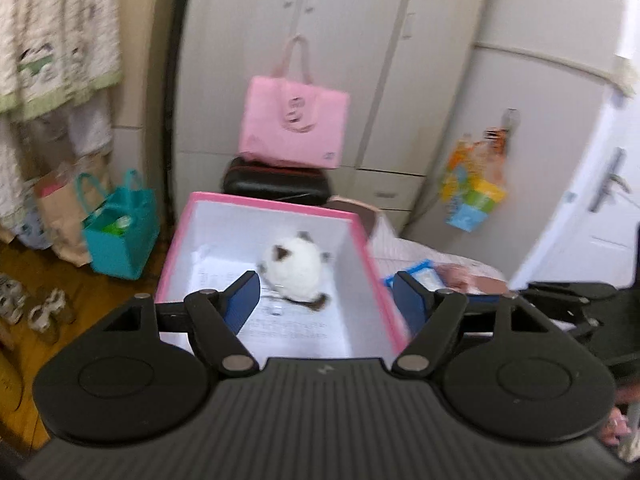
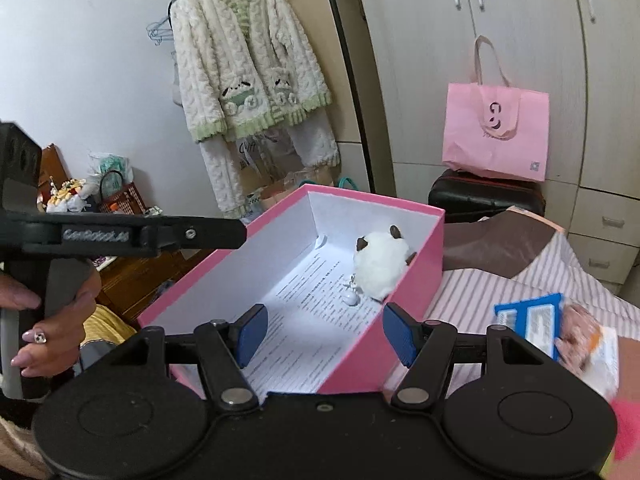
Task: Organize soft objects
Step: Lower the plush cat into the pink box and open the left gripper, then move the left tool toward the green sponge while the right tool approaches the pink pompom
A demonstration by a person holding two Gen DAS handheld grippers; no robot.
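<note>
A white plush toy (image 1: 294, 272) with brown ears lies inside the pink box (image 1: 176, 240), on printed paper lining its white floor. My left gripper (image 1: 326, 304) hovers over the near end of the box, jaws open, nothing between the blue pads. In the right wrist view the same plush toy (image 2: 380, 266) rests near the far right wall of the pink box (image 2: 434, 248). My right gripper (image 2: 324, 338) is open and empty above the box's near end. The left gripper's black body, held by a hand (image 2: 52, 320), shows at the left of that view.
The box sits on a striped bedcover (image 2: 500, 280) with a blue-edged packet (image 2: 532, 324) and a pinkish soft item (image 2: 580, 332) to its right. A pink tote (image 1: 294, 124) stands on a black case by the wardrobe. A teal bag (image 1: 120, 232) and shoes are on the wooden floor at left.
</note>
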